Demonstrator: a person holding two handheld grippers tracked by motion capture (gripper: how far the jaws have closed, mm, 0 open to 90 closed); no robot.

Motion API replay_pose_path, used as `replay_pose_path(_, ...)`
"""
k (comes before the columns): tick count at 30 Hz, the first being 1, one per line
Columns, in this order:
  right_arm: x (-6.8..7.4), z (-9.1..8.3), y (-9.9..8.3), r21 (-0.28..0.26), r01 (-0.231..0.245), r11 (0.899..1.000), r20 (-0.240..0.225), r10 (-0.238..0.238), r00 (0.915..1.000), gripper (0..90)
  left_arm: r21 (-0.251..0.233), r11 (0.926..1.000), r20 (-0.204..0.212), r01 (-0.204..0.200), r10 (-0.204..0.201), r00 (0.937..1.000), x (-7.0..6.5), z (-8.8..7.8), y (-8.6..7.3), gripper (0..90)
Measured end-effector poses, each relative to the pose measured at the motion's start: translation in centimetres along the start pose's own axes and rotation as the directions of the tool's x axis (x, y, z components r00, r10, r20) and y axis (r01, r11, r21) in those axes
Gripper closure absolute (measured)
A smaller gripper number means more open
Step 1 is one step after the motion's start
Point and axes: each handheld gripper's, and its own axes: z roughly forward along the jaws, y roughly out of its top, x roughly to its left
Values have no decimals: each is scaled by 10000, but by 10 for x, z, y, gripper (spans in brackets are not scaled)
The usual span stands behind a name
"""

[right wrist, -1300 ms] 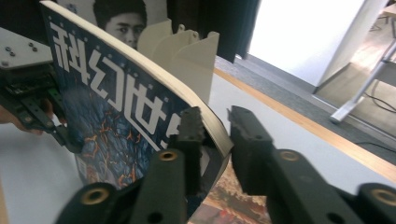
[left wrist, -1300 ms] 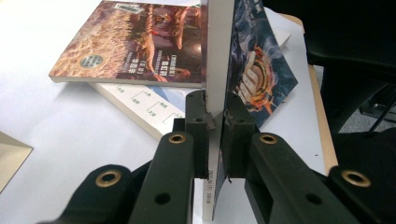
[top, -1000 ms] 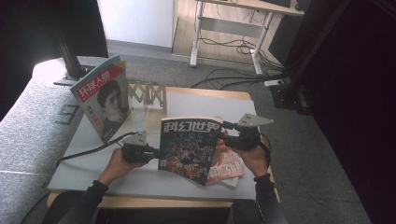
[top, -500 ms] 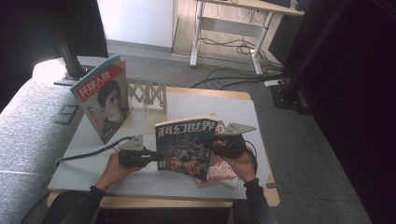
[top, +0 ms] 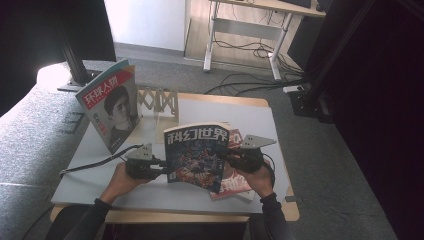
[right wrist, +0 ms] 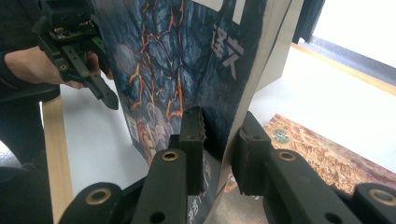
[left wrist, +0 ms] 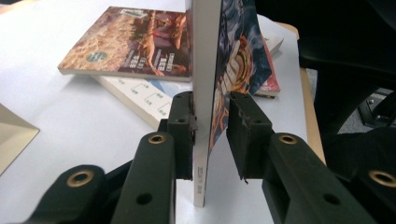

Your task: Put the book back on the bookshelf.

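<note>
We see a person at a white table (top: 250,117) holding a dark-covered magazine (top: 196,155) upright between two grippers, roughly at the table's near middle. The left gripper (top: 161,164) meets the magazine's left edge; in the left gripper view its jaws straddle the magazine (left wrist: 208,84) – one jaw pressed to the white page block, the other jaw a little off the curling cover, so we can't tell if it is truly clamped. The left hand (top: 120,180) wraps the gripper body, cable trailing off left.

The right gripper (top: 227,156) meets the magazine's right edge, with the right hand (top: 257,175) behind it. In the right gripper view the jaws sit on either side of the magazine (right wrist: 187,70), cover side and back side, with a slim gap visible at one jaw – grip not clear, we can't tell. The left gripper (right wrist: 109,100) shows farther off in that view, at the magazine's other edge.

Under and behind the held magazine lies a small stack: a brown-orange covered book (left wrist: 130,44) on top of a white book (left wrist: 140,100), flat on the table. Its corner pokes out at lower right in the high view.

A second magazine with a portrait cover (top: 111,111) leans upright at the table's far left, beside a wooden lattice rack (top: 159,100).
</note>
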Motion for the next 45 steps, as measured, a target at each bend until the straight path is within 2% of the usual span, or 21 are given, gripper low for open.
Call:
replay_pose_path(2,1,0,0,-17,90,10000,13,-90,10000,740,-198,9998,57,-70,71,10000,0,-2,7,685)
replay_pose_path(6,3,-1,1,33,256,9997,56,-256,9997,733,319,9991,-166,-282,288,9994,-1,0,18,663)
replay_pose_path(8,3,-1,1,65,314,9995,110,-315,9994,732,418,9987,-107,-282,286,9995,0,1,21,642)
replay_pose_path(10,2,-1,0,44,271,9996,122,-271,9996,732,296,9994,89,-200,197,9998,1,1,23,640)
replay_pose_path(15,3,0,0,15,321,9995,112,-321,9994,733,8,9999,181,-122,122,9998,3,-2,26,618)
replay_pose_path(21,6,0,1,3,515,9987,88,-515,9986,735,109,9989,3,-451,451,9990,2,-5,37,595)
replay_pose_path(24,5,0,1,-24,457,9990,73,-457,9989,735,-141,9993,70,-337,338,9994,4,-8,43,594)
replay_pose_path(28,6,0,1,-15,480,9988,71,-480,9988,734,-134,9993,-71,-363,362,9993,5,-9,53,581)
replay_pose_path(33,5,-1,0,3,447,9990,50,-447,9990,733,-419,9991,146,-28,34,9999,8,-14,65,557)
replay_pose_path(39,5,-1,0,1,411,9992,55,-411,9991,732,-359,9993,345,85,-73,9994,10,-18,82,510)
replay_pose_path(42,5,-1,0,24,426,9991,63,-426,9991,731,-506,9987,471,111,-87,9989,13,-20,89,485)
replay_pose_path(45,5,-1,1,17,426,9991,56,-426,9991,731,-683,9975,413,151,-123,9991,15,-24,95,485)
